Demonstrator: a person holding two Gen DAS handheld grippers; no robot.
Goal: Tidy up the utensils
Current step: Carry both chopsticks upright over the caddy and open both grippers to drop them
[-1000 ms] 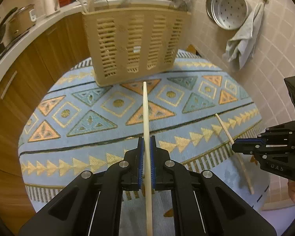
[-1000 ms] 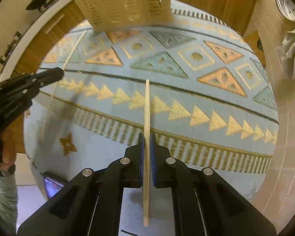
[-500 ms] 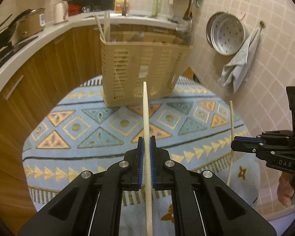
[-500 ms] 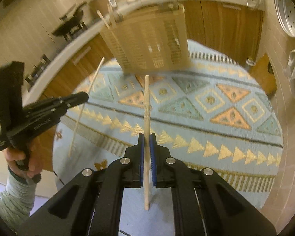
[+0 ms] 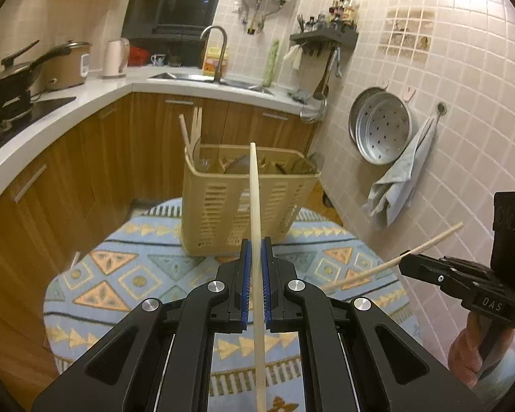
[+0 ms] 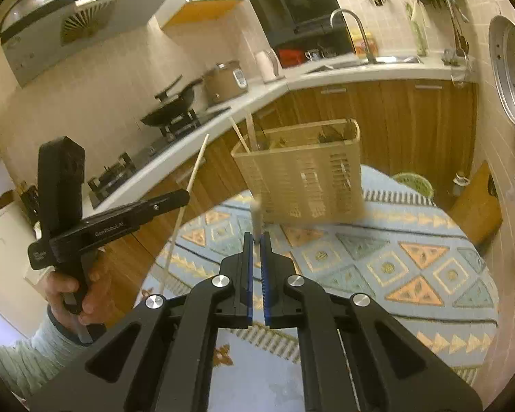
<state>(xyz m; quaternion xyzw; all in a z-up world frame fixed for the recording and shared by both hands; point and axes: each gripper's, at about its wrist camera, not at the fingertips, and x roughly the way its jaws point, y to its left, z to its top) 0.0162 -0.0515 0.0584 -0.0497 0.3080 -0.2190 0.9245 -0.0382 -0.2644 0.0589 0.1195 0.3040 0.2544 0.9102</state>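
Jaws, your left gripper [image 5: 255, 261]: clenched on a chopstick [image 5: 255, 213] that runs forward, tip toward the basket.
Jaws, your right gripper [image 6: 256, 250]: clamped on a second chopstick [image 6: 256, 214], blurred in its own view; from the left wrist it slants up and to the right.
Basket [image 5: 237, 206]: beige, slatted, standing on the table [image 5: 96, 288], holding upright chopsticks and other utensils.
Table: round, covered with a blue patterned cloth.
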